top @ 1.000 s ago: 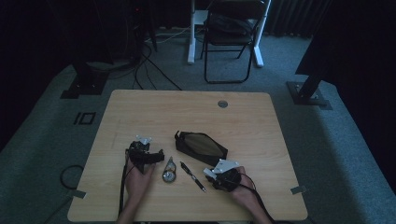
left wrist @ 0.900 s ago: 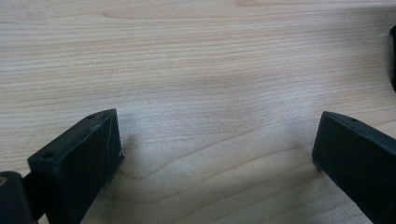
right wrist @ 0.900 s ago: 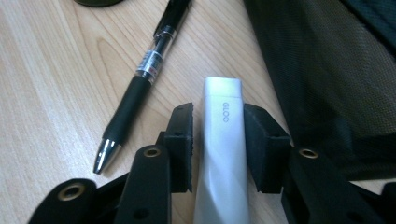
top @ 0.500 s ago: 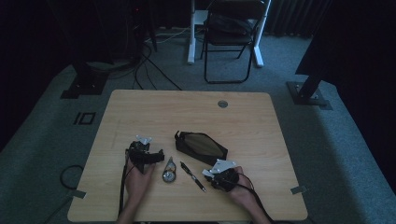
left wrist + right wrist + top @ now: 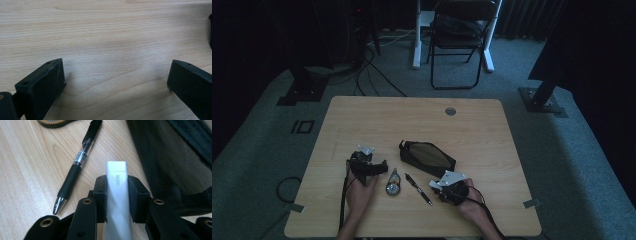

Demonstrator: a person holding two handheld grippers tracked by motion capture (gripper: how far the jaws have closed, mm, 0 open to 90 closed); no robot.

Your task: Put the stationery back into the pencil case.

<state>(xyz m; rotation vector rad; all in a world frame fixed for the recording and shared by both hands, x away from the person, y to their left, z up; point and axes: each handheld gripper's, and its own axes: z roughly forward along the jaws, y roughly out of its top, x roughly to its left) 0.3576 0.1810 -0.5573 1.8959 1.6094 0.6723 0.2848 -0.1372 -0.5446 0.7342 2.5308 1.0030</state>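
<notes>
Looks like a dim lab or studio room w/ office bits: I'm working at a plain wood desk (image 5: 362, 115) on grey carpet (image 5: 257, 150), folding chair (image 5: 459, 45) behind, cables (image 5: 377, 65) and stand bases (image 5: 544, 100) around.

White glue stick (image 5: 117, 202), black pen (image 5: 77, 167), black mesh pouch (image 5: 175, 160) — its lining perhaps tan — on pale woodgrain table (image 5: 22, 170).

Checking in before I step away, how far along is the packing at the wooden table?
In hand: the right gripper has just closed on the white GLOO glue stick. Left: black ballpoint pen, round tape measure lie outside the black mesh pouch. Left gripper is open.
</notes>
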